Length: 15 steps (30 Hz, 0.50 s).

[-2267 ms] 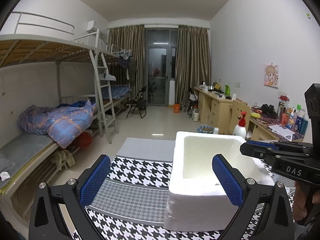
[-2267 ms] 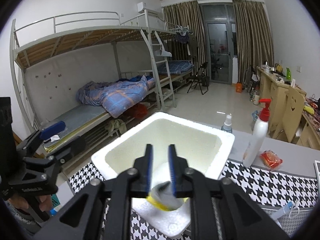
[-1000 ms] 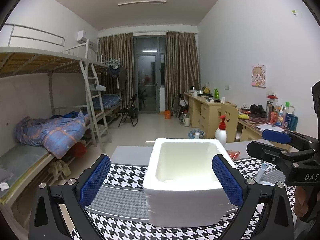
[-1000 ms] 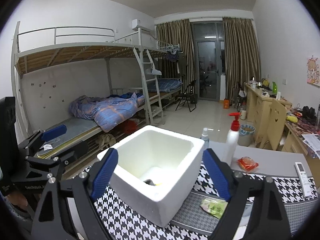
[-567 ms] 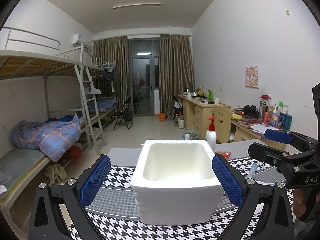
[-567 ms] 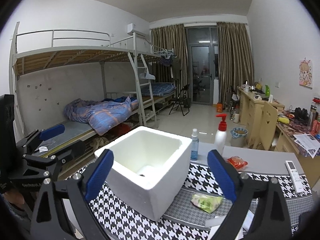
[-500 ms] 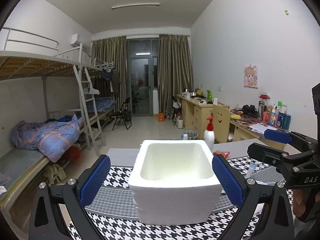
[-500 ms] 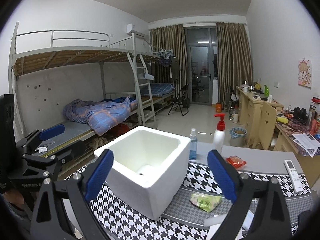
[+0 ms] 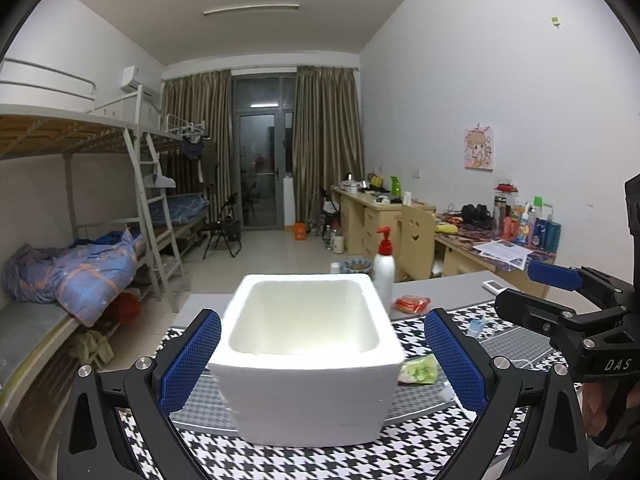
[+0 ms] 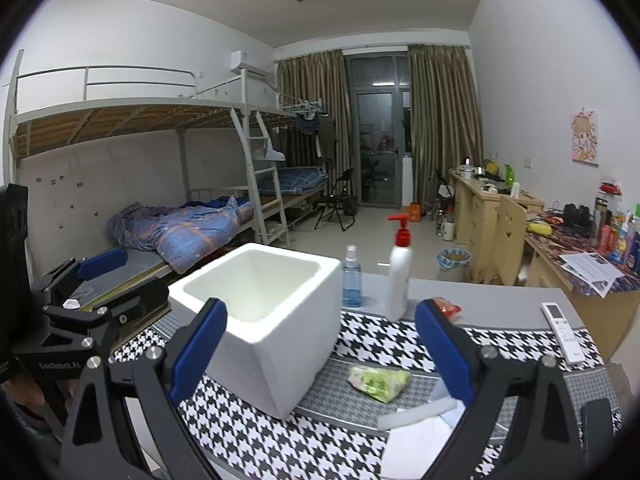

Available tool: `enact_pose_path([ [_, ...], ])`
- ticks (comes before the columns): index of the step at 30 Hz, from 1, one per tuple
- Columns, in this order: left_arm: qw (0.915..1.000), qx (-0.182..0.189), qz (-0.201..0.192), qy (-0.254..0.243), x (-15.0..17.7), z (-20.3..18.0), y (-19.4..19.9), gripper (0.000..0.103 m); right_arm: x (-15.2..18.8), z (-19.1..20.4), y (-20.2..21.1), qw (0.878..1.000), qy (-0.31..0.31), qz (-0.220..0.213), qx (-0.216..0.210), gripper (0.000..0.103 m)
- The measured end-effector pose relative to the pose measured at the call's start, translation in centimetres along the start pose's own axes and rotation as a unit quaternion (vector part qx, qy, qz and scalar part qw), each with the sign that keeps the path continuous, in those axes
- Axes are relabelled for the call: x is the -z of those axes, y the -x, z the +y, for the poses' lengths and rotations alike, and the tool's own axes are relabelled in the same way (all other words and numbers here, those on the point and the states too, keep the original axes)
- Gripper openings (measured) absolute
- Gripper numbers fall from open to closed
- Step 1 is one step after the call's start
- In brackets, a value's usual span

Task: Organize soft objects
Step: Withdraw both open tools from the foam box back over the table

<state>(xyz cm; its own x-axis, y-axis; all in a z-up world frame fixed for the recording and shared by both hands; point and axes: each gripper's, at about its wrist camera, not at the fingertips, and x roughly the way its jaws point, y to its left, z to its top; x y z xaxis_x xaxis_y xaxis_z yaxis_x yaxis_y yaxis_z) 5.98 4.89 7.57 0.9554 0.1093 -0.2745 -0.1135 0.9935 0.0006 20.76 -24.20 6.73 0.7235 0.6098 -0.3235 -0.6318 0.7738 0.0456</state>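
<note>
Centrally, ahead of both tools, a black-and-white houndstooth tablecloth (image 10: pixel 372 344) covers the table and carries a white, thick-walled foam box (image 9: pixel 306 354), open at the top; its interior floor cannot be seen from either view. Between the blue pads of the left gripper (image 9: pixel 320 364) the box fills the gap, yet the pads stand clear of its walls: jaws wide apart, nothing held. Likewise the right gripper (image 10: pixel 320 356) is spread wide and empty, with the box ahead and toward its left finger. Beyond the box stand a white pump bottle with a red head (image 10: pixel 399 276) and a small clear blue spray bottle (image 10: pixel 352 280). Nearest the right gripper's fingers, just ahead on the cloth, lies a soft crumpled green plastic packet (image 10: pixel 379 383). Judged step: between picks, choosing the next soft item. Probable next move: lower the right gripper over the packet, close gently, carry it to the box.
</note>
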Motion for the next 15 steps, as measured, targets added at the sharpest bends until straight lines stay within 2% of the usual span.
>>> enact_pose_path([
  [15, 0.999, 0.04, 0.011, -0.015, 0.6, -3.4, -1.2, 0.102, 1.9, -3.6, 2.2, 0.998, -0.022, 0.008, 0.061, 0.097],
])
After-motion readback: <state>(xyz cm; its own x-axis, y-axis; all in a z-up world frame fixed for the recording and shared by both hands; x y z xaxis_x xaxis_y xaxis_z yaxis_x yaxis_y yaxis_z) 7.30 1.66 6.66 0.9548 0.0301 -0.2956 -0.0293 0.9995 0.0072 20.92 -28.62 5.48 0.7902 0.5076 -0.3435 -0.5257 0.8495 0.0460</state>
